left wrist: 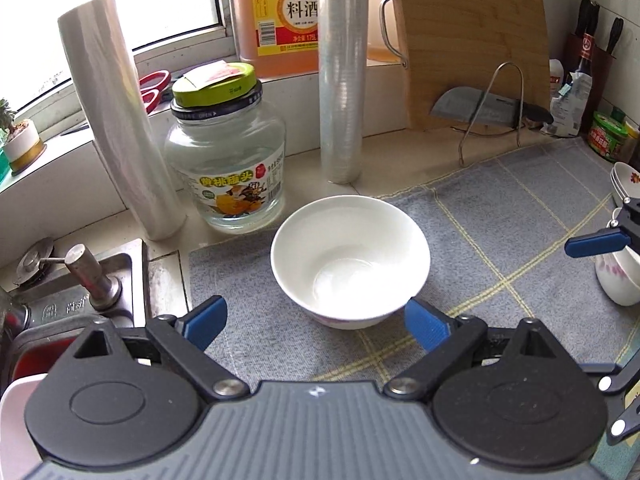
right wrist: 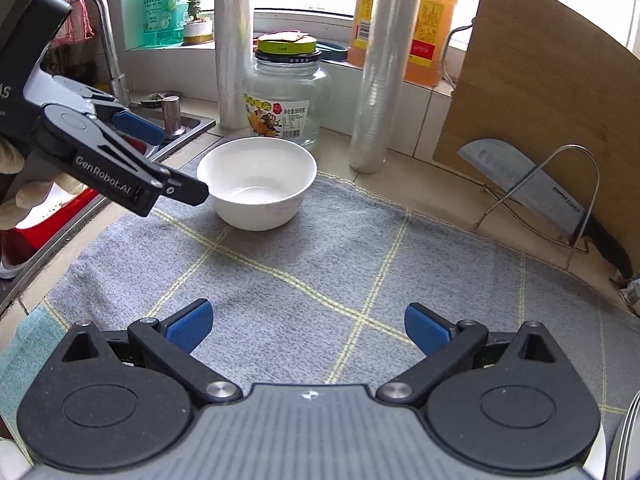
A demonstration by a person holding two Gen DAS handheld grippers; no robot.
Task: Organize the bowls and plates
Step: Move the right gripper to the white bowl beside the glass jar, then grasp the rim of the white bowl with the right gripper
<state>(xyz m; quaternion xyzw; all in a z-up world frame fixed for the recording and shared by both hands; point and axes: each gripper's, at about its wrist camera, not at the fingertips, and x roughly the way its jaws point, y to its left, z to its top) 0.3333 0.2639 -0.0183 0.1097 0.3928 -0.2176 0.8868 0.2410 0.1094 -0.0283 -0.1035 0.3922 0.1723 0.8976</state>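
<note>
A white bowl stands upright and empty on the grey checked mat, near its far left corner. My left gripper is open, just in front of the bowl, its blue pads on either side of the near rim without holding it. In the right wrist view the same bowl sits at the far side of the mat, and the left gripper comes in from the left beside it. My right gripper is open and empty over the mat. More bowls stand at the right edge of the left wrist view.
A glass jar with a green lid, two rolls of cling film, an orange bottle, a wooden cutting board and a cleaver on a wire rack line the back. The sink and tap are left.
</note>
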